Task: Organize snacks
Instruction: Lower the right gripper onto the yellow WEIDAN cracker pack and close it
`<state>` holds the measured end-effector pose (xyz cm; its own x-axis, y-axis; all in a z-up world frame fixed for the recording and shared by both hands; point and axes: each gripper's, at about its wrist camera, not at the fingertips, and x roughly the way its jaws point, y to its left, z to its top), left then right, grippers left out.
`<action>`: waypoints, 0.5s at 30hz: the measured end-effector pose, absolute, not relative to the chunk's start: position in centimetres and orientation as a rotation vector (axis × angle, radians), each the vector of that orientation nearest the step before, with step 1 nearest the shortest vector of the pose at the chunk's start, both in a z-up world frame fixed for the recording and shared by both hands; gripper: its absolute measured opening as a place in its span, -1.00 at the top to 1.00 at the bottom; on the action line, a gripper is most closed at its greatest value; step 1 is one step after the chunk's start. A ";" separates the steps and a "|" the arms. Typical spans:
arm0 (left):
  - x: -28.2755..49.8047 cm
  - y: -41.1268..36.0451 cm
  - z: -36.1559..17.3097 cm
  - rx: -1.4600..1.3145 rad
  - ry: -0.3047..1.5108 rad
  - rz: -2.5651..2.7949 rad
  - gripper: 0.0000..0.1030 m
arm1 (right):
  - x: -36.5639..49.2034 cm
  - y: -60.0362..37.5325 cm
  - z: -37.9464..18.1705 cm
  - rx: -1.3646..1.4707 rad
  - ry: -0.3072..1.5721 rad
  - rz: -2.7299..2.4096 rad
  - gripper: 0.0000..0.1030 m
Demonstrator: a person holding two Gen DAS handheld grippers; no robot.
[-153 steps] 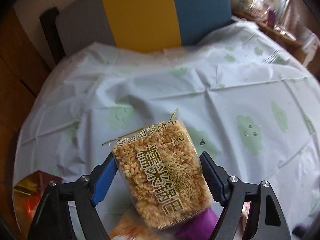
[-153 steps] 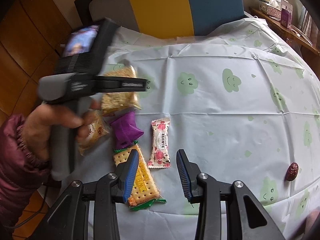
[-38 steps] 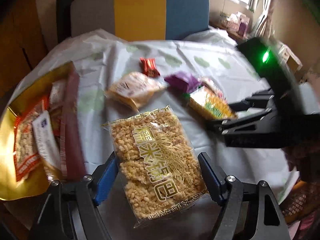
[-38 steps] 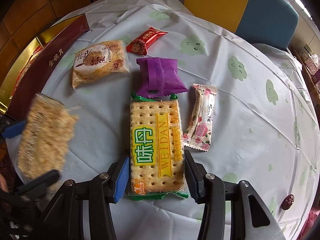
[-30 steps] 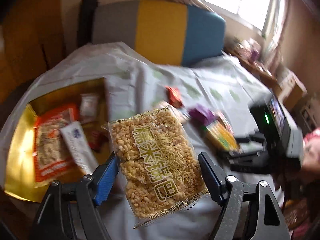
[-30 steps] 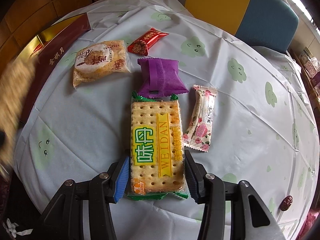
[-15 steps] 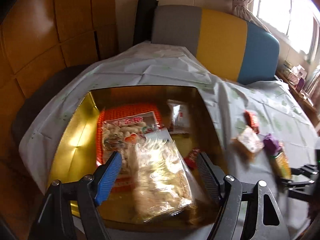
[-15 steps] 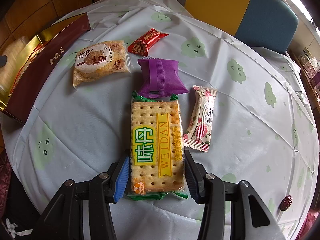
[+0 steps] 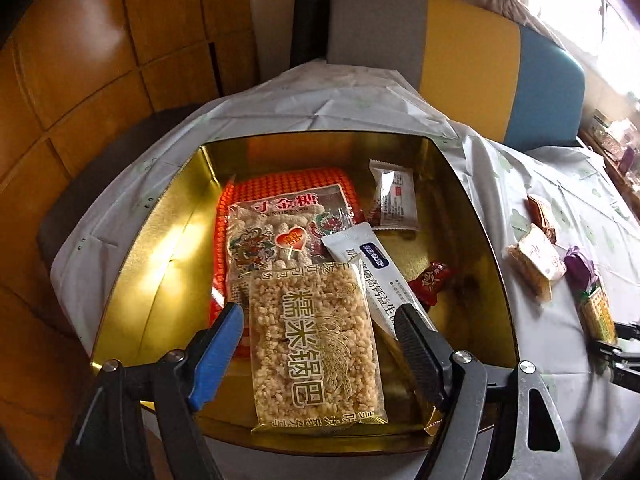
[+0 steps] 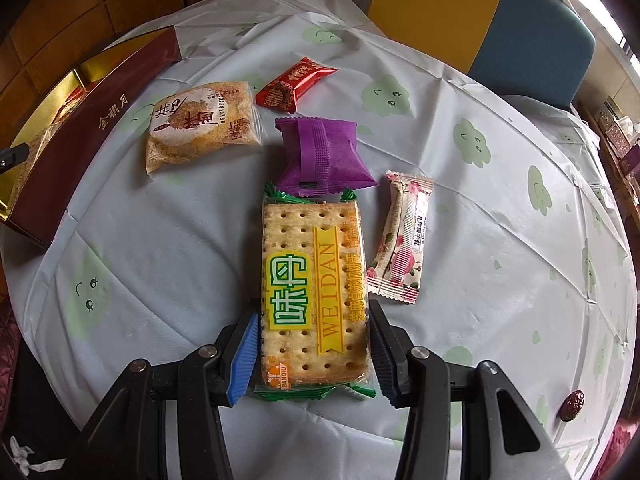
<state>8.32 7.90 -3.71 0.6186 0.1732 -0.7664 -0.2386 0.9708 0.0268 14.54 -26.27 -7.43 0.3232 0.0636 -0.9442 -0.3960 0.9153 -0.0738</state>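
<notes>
Over the open gold-lined gift box [image 9: 132, 280] at the bench's [image 10: 500, 280] near edge, the left gripper [image 9: 320, 344] carries a puffed-rice cake packet [image 9: 316, 340] between wide-set fingers, the packet hanging above an orange-trayed candy pack [image 9: 280, 216] and a white sachet [image 9: 376, 276] already stowed inside. The step in hand looks like the drop-off: the next move calls for lowering the packet and parting the fingers so it lies flat on the pile. Across the cloth, the right gripper [image 10: 312, 356] has its fingers narrowed onto a Weidan cracker pack [image 10: 312, 292] that seems to rest on the bench, apparently next in line. The box's bare gold floor on its left side offers room; its upright walls are the edges to clear. A purple pouch [image 10: 320, 156], a rose-printed bar [image 10: 404, 240], a red sweet [image 10: 292, 84] and a sesame cake [image 10: 200, 120] lie near the crackers, the purple pouch touching the pack's far end.
</notes>
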 end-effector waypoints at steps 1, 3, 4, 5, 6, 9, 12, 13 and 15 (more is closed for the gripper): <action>8.3 7.8 -3.6 -0.077 0.869 0.241 -0.55 | 14.5 -26.2 -7.4 -0.318 1.208 0.308 0.04; 8.0 7.7 -3.3 -0.071 0.857 0.249 -0.62 | 14.5 -26.2 -7.4 -0.320 1.207 0.307 0.04; 7.8 7.6 -3.1 -0.069 0.851 0.250 -0.62 | 14.5 -26.2 -7.4 -0.321 1.206 0.307 0.04; 7.8 7.5 -3.0 -0.067 0.846 0.250 -0.64 | 14.5 -26.2 -7.4 -0.319 1.205 0.308 0.04; 7.7 7.4 -2.9 -0.067 0.843 0.250 -0.68 | 14.5 -26.2 -7.4 -0.319 1.205 0.307 0.04; 7.4 7.2 -2.7 -0.068 0.833 0.251 -0.68 | 14.4 -26.2 -7.4 -0.320 1.204 0.307 0.04; 7.1 6.9 -2.4 -0.062 0.821 0.255 -0.68 | 14.4 -26.2 -7.4 -0.322 1.201 0.306 0.04; 7.1 6.9 -2.4 -0.061 0.817 0.258 -0.68 | 14.4 -26.2 -7.4 -0.322 1.201 0.306 0.04; 6.9 6.8 -2.3 -0.064 0.812 0.261 -0.74 | 14.3 -26.1 -7.4 -0.330 1.197 0.305 0.04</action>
<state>6.90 6.78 -2.26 0.6582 0.2056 -0.7242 -0.2542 0.9662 0.0433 14.31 -26.09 -7.41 0.3353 0.0560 -0.9404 -0.4005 0.9120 -0.0885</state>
